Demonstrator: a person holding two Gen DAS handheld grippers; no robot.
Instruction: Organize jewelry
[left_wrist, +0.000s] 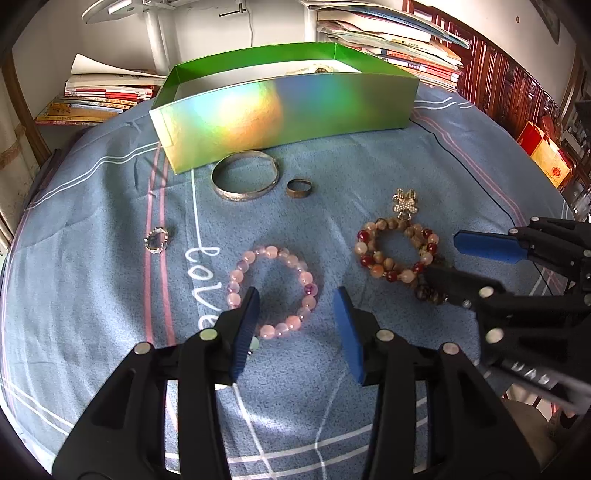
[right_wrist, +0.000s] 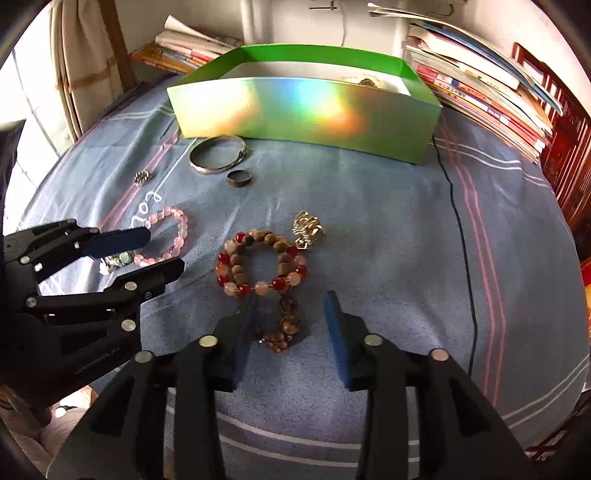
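Note:
A green holographic box (left_wrist: 280, 107) (right_wrist: 306, 110) stands open at the far side of the blue cloth. Before it lie a silver bangle (left_wrist: 245, 175) (right_wrist: 217, 154), a plain ring (left_wrist: 298, 188) (right_wrist: 239, 179) and a small gem ring (left_wrist: 157, 239) (right_wrist: 142, 177). A pink bead bracelet (left_wrist: 274, 291) (right_wrist: 166, 238) lies between my open left gripper's (left_wrist: 295, 302) (right_wrist: 164, 247) fingers. A red-and-tan bead bracelet (left_wrist: 397, 251) (right_wrist: 260, 264), a brown bead string (right_wrist: 284, 325) and a gold brooch (left_wrist: 405, 202) (right_wrist: 308, 227) lie before my open right gripper (right_wrist: 291, 306) (left_wrist: 443, 254).
Stacks of books and magazines (left_wrist: 99, 96) (right_wrist: 480, 88) line the far edge behind the box. A thin black cable (right_wrist: 458, 229) runs across the cloth on the right. A red carton (left_wrist: 546, 155) stands off the table at the right.

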